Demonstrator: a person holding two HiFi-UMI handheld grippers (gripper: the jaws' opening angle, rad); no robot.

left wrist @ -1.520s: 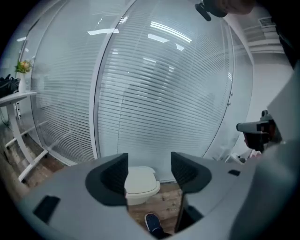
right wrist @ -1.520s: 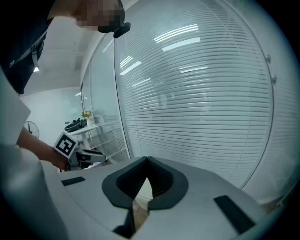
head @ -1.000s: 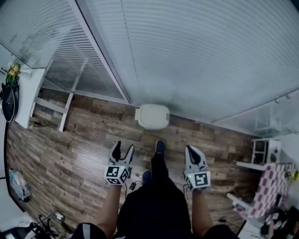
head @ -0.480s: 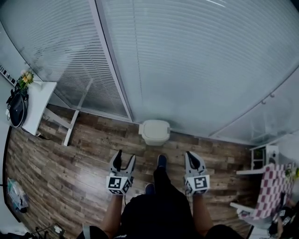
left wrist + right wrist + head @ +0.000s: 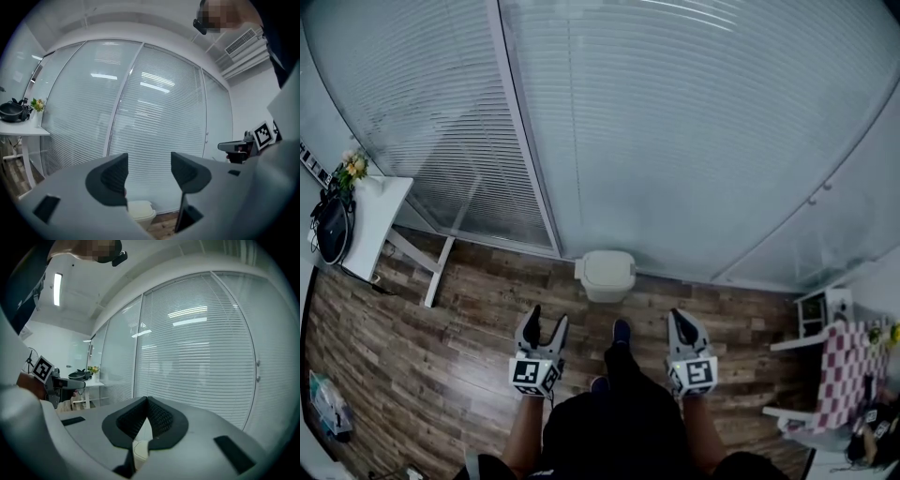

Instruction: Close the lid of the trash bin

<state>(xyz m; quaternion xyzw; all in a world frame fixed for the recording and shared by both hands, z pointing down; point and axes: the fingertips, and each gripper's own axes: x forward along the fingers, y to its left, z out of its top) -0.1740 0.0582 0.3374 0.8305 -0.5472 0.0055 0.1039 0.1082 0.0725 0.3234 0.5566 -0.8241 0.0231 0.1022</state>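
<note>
The cream trash bin (image 5: 605,274) stands on the wood floor against the glass wall, its lid lying flat on top. It also shows low between the left jaws as the bin (image 5: 139,212) and as a sliver of the bin (image 5: 139,449) under the right jaws. My left gripper (image 5: 542,324) is held in the air well short of the bin, open and empty. My right gripper (image 5: 682,322) hangs level with it on the other side, shut with nothing in it. The person's leg and shoe (image 5: 621,330) stand between them.
A white table (image 5: 370,220) with flowers and a black pan stands at the left by the blinds. A checkered chair (image 5: 842,375) and a small white shelf (image 5: 821,307) are at the right. A bag (image 5: 323,403) lies on the floor at the far left.
The head view has tilted upward, showing more of the blinds, and the bin sits lower in the picture. Both grippers keep their height and their states.
</note>
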